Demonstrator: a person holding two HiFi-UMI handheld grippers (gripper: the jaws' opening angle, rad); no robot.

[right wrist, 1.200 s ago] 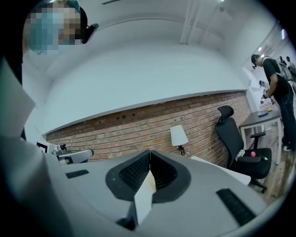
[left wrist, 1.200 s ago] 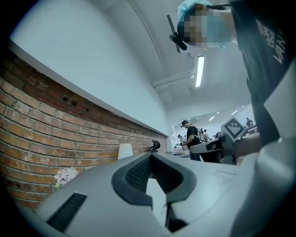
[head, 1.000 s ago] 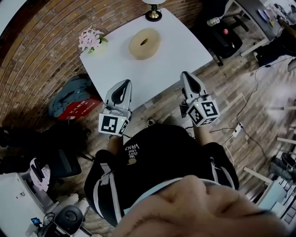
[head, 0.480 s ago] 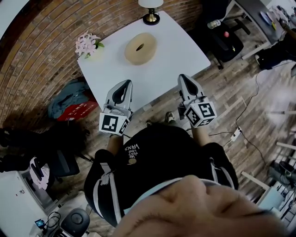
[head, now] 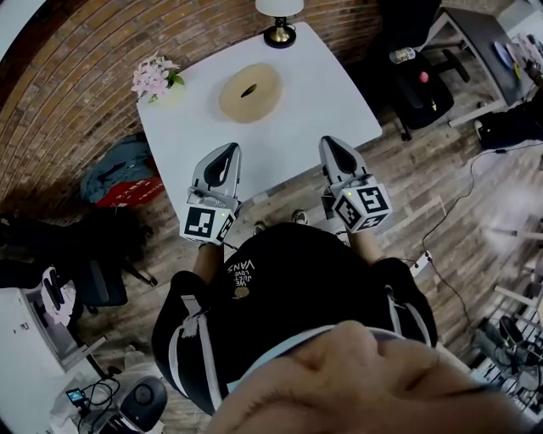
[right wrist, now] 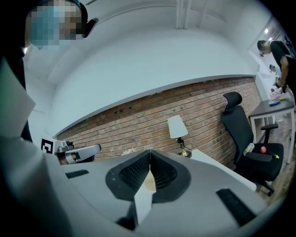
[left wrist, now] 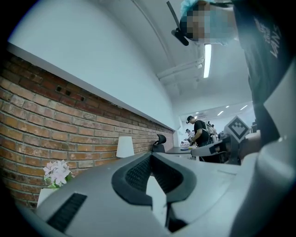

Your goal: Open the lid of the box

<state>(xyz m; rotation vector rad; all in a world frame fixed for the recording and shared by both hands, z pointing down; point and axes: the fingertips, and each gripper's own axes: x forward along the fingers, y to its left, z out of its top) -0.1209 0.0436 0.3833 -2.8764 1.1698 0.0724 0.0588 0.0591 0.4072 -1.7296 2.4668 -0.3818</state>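
Observation:
The box [head: 249, 91] is round, tan and low, with a dark slot in the middle of its lid, and it sits on the white table [head: 305, 110] toward the far side. Both grippers hover over the table's near edge, well short of the box. My left gripper [head: 229, 149] is shut and holds nothing; its ribbed pads meet in the left gripper view [left wrist: 150, 156]. My right gripper [head: 327, 141] is likewise shut and empty [right wrist: 150, 152]. A sliver of tan behind its closed jaws may be the box [right wrist: 148, 183].
Pink flowers [head: 155, 78] stand at the table's far left corner and a lamp [head: 279, 25] at its far edge. A blue and red bag [head: 123, 176] lies on the floor to the left. Black office chairs [head: 417, 78] stand to the right. A brick wall [right wrist: 138, 125] runs behind the table.
The table and box have slid down and left in the head view as the person steps closer. Both grippers stay shut and now reach over the table's near edge.

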